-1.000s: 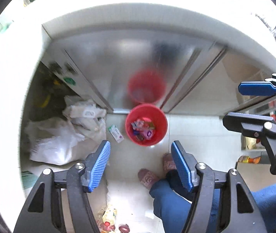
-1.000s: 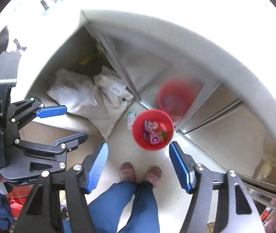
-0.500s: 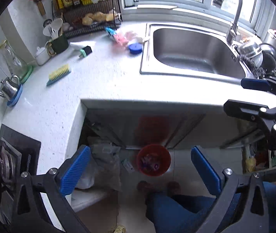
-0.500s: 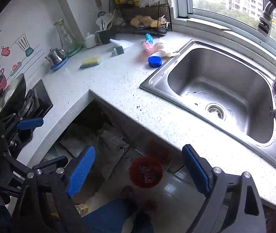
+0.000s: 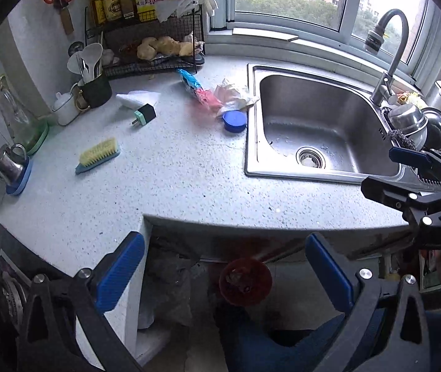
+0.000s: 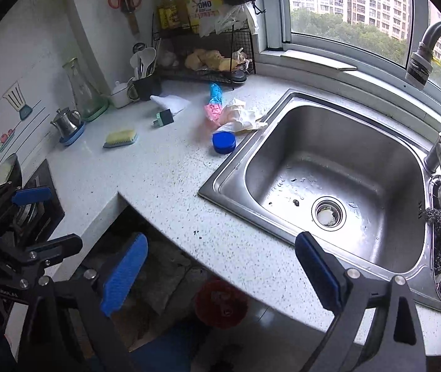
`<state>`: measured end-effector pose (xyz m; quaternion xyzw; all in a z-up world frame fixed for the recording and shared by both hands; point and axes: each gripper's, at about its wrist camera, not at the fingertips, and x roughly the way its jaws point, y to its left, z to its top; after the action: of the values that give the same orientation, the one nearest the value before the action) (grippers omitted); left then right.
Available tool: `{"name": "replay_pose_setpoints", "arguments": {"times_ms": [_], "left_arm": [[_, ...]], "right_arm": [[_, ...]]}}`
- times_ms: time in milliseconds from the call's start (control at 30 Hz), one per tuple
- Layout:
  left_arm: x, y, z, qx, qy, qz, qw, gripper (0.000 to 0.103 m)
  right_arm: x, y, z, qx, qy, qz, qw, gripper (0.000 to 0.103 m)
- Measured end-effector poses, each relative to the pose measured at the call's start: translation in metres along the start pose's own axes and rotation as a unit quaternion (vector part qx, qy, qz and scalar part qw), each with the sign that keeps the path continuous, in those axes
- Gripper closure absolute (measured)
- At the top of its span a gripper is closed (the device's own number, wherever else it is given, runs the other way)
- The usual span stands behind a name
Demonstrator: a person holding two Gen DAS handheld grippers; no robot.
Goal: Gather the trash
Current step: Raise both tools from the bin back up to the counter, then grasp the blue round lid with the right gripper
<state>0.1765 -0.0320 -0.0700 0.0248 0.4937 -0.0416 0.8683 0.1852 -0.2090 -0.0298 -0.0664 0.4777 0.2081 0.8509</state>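
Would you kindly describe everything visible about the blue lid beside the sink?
The blue lid is a round, shallow cap, plastic by its look, lying flat on the speckled countertop close to the sink's left rim. A crumpled white wrapper lies just behind it, seemingly touching its edge, beside a pink-and-blue packet. No gripper is near it.

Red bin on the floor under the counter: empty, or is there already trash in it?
Not empty. The red bin stands upright on the floor with small items inside; they are too dark and blurred to identify.
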Motion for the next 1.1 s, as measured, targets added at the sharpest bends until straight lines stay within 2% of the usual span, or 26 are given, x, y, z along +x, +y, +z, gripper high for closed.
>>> {"name": "replay_pose_setpoints", "arguments": {"times_ms": [167,333,400,700,867,1100], "left_arm": [[0.017,0.037,0.033,-0.016,0.009,-0.027,0.9995,0.0],[0.035,0.068,0.064,-0.002,0.015,-0.013,0.9998,0.0],[0.042,0.081,0.074,-0.001,0.018,-0.022,0.9996,0.0],[0.081,0.142,0.099,-0.018,0.043,-0.053,0.9975,0.0],[0.101,0.169,0.112,-0.016,0.056,-0.042,0.9974,0.0],[0.14,0.199,0.122,-0.013,0.099,-0.018,0.9948,0.0]], "right_arm": [[0.014,0.002,0.029,0.008,-0.004,-0.012,1.0,0.007],[0.036,0.007,0.055,0.025,-0.002,-0.023,0.999,0.007],[0.047,0.008,0.062,0.03,0.003,-0.025,0.999,0.007],[0.098,0.013,0.091,0.045,0.034,-0.045,0.997,0.006],[0.125,0.007,0.105,0.054,0.051,-0.047,0.996,0.006],[0.165,0.002,0.121,0.053,0.092,-0.047,0.993,0.006]]}}
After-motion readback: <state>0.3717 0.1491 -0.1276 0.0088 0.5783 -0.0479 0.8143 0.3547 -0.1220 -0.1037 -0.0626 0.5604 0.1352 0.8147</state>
